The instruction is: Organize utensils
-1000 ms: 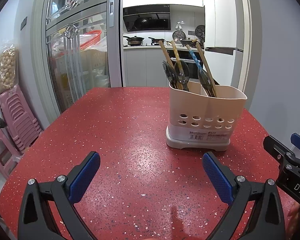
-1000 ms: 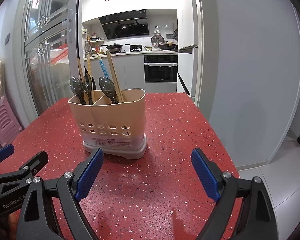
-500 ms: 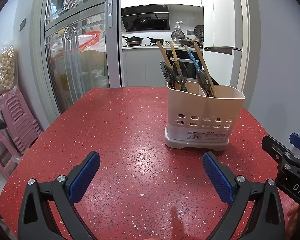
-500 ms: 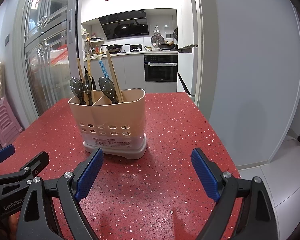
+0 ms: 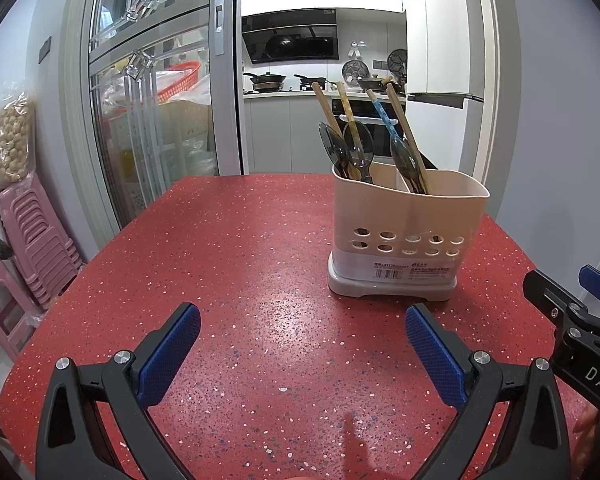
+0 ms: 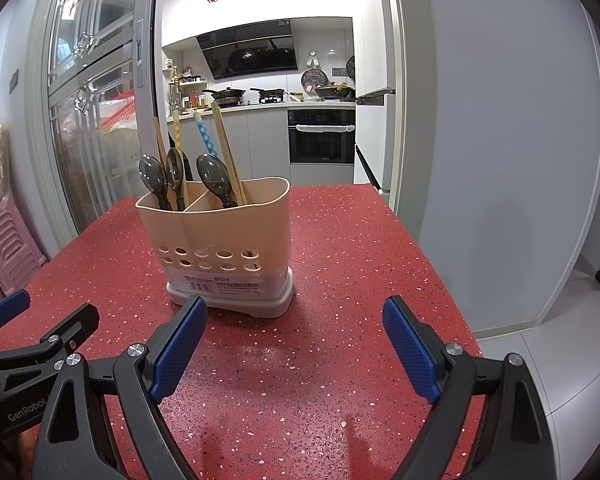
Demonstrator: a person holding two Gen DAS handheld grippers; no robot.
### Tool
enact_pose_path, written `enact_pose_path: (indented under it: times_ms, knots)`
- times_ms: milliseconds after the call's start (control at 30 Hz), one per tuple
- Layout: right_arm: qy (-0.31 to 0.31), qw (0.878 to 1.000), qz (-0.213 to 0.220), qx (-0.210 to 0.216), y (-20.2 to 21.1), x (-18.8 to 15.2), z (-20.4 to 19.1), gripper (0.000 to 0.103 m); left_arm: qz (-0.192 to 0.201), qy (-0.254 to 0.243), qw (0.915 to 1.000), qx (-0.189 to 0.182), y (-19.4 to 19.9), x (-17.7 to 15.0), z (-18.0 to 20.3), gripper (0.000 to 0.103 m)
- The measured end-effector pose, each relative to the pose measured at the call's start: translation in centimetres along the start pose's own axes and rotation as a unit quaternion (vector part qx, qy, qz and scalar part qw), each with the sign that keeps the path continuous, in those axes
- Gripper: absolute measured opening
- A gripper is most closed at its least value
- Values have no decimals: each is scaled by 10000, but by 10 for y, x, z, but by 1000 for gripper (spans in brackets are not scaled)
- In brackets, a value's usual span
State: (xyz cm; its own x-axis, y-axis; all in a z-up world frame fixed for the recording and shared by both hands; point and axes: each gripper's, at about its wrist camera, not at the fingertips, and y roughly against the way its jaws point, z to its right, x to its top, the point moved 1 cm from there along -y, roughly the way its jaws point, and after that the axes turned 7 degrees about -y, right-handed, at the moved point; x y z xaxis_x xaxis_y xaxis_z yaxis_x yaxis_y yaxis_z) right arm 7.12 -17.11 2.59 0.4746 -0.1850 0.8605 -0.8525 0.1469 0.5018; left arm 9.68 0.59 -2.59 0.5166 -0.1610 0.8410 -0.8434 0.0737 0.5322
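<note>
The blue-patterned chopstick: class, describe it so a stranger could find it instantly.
On the red speckled table stands a beige utensil holder. Among the sticks rising from it, the blue-patterned chopstick is the only blue one; its neighbours are plain wood.

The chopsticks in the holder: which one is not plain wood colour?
The blue chopstick with a pale dotted pattern, second from right in the holder; the other three are tan.

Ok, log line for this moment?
left gripper open, empty | right gripper open, empty | spoons, chopsticks in utensil holder | red table
</note>
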Motion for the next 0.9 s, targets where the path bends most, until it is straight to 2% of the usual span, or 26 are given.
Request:
enact_pose_path:
  times_ms: [900]
  knots:
    - [-10,10000,-4,1,1,-1,-1,91,-42,-20,10000,-2,-1,2,2,103]
